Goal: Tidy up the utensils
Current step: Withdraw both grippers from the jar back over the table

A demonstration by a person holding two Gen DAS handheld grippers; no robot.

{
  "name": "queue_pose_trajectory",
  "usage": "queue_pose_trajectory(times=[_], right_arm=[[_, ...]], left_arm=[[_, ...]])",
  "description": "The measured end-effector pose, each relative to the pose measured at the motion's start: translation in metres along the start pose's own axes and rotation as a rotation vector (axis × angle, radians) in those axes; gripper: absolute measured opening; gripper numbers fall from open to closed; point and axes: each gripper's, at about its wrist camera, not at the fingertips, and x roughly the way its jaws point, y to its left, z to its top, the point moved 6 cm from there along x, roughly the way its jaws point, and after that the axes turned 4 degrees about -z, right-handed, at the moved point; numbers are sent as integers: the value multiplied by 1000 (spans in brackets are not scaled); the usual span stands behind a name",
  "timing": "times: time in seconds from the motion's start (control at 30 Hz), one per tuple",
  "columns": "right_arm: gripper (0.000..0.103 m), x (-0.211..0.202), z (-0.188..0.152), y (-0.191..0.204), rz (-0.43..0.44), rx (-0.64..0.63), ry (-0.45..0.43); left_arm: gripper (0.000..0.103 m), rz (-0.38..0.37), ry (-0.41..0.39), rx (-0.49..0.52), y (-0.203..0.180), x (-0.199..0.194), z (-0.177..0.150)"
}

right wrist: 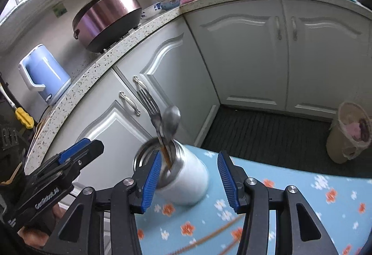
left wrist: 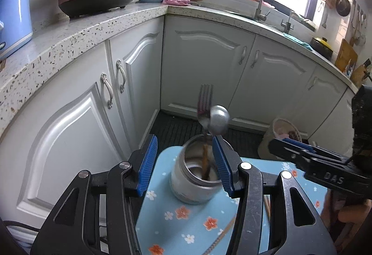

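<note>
On the floral tabletop [left wrist: 186, 227] stands a steel canister [left wrist: 193, 183], fork [left wrist: 205, 101] and spoon [left wrist: 217, 122] upright inside, heads leaning together above the rim. Risk now: the canister sits close to the tabletop's edge, so a careless nudge from either tool could tip it and spill the cutlery. Left hand-held gripper [left wrist: 183, 166] is spread about halfway, pads either side of the canister, gripping nothing. Right hand-held gripper [right wrist: 189, 180] looks likewise: half spread, straddling the canister, empty.
</note>
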Motion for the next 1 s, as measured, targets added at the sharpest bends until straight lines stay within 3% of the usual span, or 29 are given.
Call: queue_pose_trajectory(times=[0.47, 0.77, 0.87, 1.0], right_arm=[[48, -85, -63, -57, -135, 3, 3], [48, -118, -143, -125, -267, -2, 126], [41, -117, -178, -153, -312, 20, 200], [34, -110, -218, -179, -294, 92, 258]], left_arm=[[49, -89, 38, 22, -54, -25, -40], [51, -197, 142, 45, -98, -21, -89], [51, -218, 188, 56, -112, -13, -108], [51, -246, 250, 63, -129, -1, -132]])
